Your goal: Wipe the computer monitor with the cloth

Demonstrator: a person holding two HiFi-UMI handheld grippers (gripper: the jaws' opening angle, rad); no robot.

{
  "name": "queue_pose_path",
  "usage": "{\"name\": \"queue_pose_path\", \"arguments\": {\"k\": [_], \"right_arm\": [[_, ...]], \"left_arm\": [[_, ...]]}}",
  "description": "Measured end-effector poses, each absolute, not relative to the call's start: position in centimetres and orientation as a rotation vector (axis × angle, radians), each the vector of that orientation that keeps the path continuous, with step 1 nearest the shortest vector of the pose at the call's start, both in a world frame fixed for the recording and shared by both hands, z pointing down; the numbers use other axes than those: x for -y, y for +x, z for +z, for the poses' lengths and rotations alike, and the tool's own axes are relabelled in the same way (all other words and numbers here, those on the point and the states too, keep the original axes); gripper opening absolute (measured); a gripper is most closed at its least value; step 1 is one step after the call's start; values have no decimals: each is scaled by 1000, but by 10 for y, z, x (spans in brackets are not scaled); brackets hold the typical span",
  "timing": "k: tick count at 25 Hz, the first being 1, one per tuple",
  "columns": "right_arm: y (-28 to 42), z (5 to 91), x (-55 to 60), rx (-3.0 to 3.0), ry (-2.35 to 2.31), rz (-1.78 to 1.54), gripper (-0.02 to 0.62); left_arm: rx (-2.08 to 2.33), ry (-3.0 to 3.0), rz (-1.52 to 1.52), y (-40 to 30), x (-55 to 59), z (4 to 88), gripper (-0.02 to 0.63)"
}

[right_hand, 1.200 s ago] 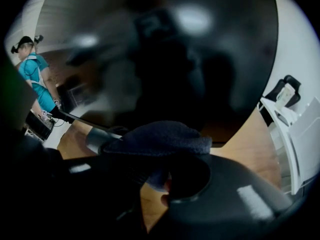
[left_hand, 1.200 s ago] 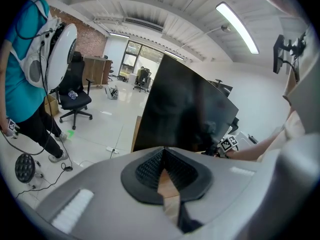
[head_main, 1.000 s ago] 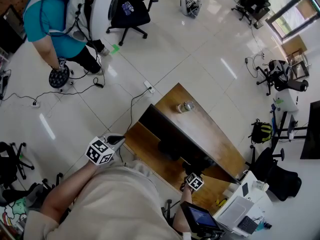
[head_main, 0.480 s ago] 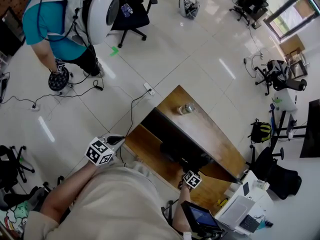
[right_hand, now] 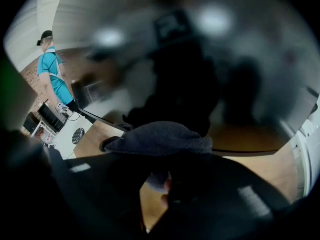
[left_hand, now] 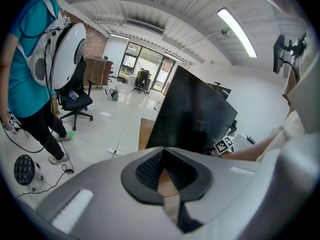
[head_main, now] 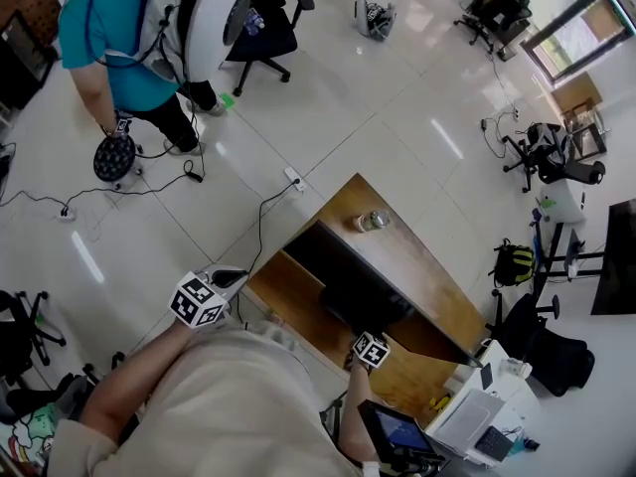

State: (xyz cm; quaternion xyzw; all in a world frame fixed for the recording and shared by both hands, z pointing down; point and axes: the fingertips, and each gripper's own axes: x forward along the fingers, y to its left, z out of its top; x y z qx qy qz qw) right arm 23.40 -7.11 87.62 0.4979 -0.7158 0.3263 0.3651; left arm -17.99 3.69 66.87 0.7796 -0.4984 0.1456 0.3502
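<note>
Monitor [head_main: 343, 276] stands on the wooden desk [head_main: 397, 251], black screen facing the near side toward the person, seen almost edge-on from above in the head view. Right gripper [right_hand: 159, 175] pinches a dark grey-blue cloth [right_hand: 162, 139], which is bunched over the jaw tips. Its own view is filled by the glossy screen just ahead, low near the bottom edge; cannot tell if cloth and glass actually touch. Left gripper [left_hand: 162, 156] hangs off the near-left corner of the desk, jaws pressed together, nothing between them, well apart from the screen. Step in hand, by my read: a wiping pass along the lower screen. To do it well, put the fat bunched part of the cloth flat to the glass so no hard jaw tip scrapes it. Press lightly and evenly, run long overlapping side-to-side strokes, and hold the pinch firm so the cloth does not slip out. Hard pushing may rock the screen; the free left gripper could brace its top edge. Clear jar [head_main: 370, 220] stands on the far side behind the monitor, out of the way. Writing: none readable. No brand shows on the monitor, the marker cubes [head_main: 197, 299] carry only black-and-white squares, and the small lit screen [head_main: 397, 430] at near right is too small to read.
</note>
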Motion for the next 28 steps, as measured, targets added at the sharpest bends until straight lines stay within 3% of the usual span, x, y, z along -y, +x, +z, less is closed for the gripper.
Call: {"name": "queue_pose_path", "arguments": {"k": [28], "right_arm": [[76, 870, 74, 1953, 1129, 799, 83]], "left_arm": [[1283, 2001, 312, -257, -54, 680, 2]]}}
